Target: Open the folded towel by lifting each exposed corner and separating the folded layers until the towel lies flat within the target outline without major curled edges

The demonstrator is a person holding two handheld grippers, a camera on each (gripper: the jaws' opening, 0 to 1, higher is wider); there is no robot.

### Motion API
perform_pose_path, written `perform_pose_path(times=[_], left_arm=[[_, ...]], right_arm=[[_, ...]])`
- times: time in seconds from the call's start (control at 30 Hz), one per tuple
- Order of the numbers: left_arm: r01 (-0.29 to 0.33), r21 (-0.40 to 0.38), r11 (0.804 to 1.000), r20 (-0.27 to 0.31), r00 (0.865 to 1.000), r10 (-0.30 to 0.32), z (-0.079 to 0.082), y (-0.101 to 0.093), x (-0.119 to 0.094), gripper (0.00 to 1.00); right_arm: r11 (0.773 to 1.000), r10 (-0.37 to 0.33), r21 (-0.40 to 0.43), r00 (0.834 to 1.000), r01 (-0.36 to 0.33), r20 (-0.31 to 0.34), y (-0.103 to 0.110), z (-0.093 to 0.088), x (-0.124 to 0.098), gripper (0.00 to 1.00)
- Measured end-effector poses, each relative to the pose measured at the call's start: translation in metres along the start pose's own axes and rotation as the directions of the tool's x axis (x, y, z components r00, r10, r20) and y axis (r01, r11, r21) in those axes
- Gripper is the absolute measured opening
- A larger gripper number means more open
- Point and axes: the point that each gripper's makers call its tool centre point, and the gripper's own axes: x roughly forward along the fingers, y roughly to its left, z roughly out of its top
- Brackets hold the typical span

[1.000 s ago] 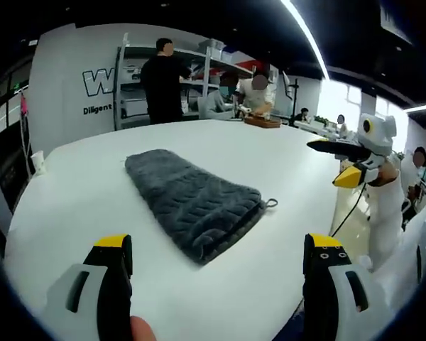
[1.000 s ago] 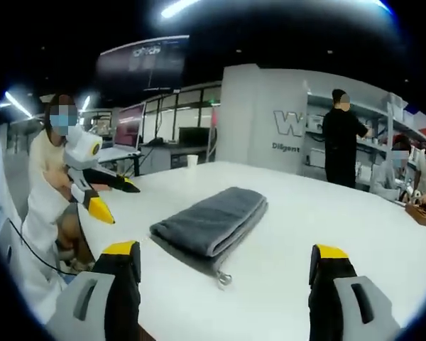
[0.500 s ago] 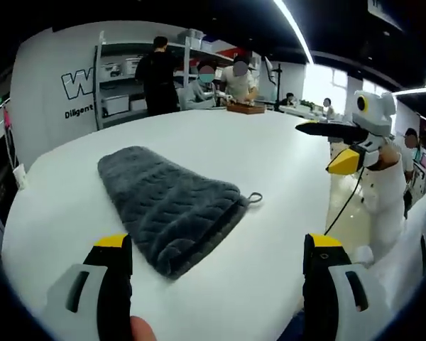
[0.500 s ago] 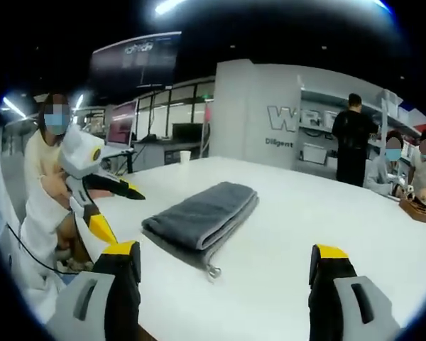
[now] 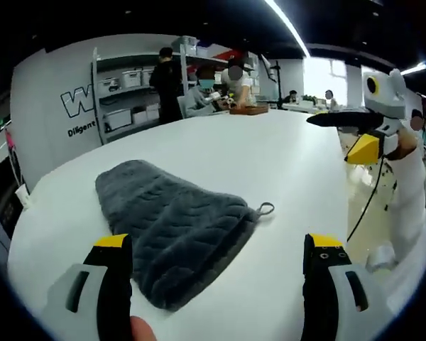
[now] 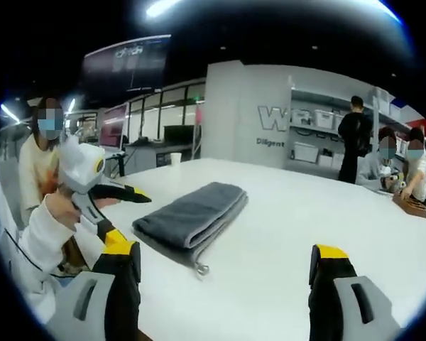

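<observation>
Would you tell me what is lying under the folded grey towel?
The towel rests directly on the white table, with its hanging loop poking out at one corner. Whatever lies between its folded layers or beneath it is covered.

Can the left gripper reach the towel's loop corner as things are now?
Probably yes. The left gripper is open, and bare table lies between it and the loop at the corner of the folded towel. Nothing blocks the way.
</observation>
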Motion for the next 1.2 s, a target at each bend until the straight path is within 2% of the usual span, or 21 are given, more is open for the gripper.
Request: perform_pose_path(times=[0.17, 0.3, 0.67, 0.93, 1.07, 1.2], left_arm=[[-0.003, -0.028, 1.0, 0.04, 0.999, 0.004, 0.004, 0.0, 0.006, 0.99], [-0.037, -0.032, 0.999, 0.071, 0.997, 0.039, 0.007, 0.006, 0.011, 0.99], [-0.168, 0.053, 0.984, 0.117, 0.98, 0.161, 0.017, 0.02, 0.022, 0.95], [-0.282, 0.157, 0.946, 0.117, 0.957, 0.266, 0.018, 0.024, 0.029, 0.92], [-0.317, 0.17, 0.933, 0.132, 0.946, 0.297, 0.017, 0.023, 0.032, 0.9], [-0.373, 0.232, 0.899, 0.127, 0.927, 0.352, 0.015, 0.026, 0.033, 0.88]], right_arm=[[1.0, -0.006, 0.005, 1.0, 0.006, -0.002, -0.003, -0.001, -0.001, 0.99], [1.0, -0.015, 0.007, 1.0, 0.015, -0.014, -0.005, -0.005, -0.001, 0.99], [1.0, -0.02, 0.013, 0.999, 0.021, -0.026, -0.007, -0.008, -0.001, 0.99], [1.0, -0.013, 0.013, 0.999, 0.013, -0.03, -0.005, -0.009, 0.001, 0.99], [1.0, -0.017, 0.011, 0.999, 0.017, -0.036, -0.006, -0.01, 0.0, 0.99], [1.0, -0.019, 0.013, 0.999, 0.02, -0.036, -0.007, -0.01, 0.0, 0.99]])
